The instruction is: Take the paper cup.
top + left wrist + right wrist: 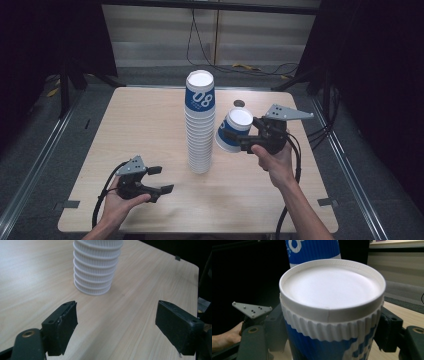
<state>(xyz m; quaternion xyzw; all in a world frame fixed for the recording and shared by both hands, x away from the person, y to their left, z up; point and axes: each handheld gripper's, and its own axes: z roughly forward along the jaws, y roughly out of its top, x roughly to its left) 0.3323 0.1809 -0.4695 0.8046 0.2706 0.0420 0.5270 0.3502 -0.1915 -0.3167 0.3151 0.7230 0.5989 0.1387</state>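
- The right gripper (239, 138) is clamped on a cup (233, 131), a black jaw pressed against each side of its blue wall.
- The cup is held upside down and tilted, its white bottom facing up and away from the person; it hangs above the tabletop (145, 125), just right of the stack (199, 122) and apart from it.
- In the right gripper view the cup (332, 312) sits between the jaws, showing a white ribbed band under its bottom rim and blue print below.
- The stack is a tall column of upturned cups standing near the middle of the tabletop; the top one shows a blue band with white "08", those below show as white ribbed rims.
- The left gripper (161, 179) is held low near the front left of the tabletop, its jaws apart with nothing between them, pointing toward the foot of the stack.
- In the left gripper view the base of the stack (95, 270) stands well beyond the jaws, on bare wood.
- A small dark disc (239, 103) lies on the tabletop behind the cup.
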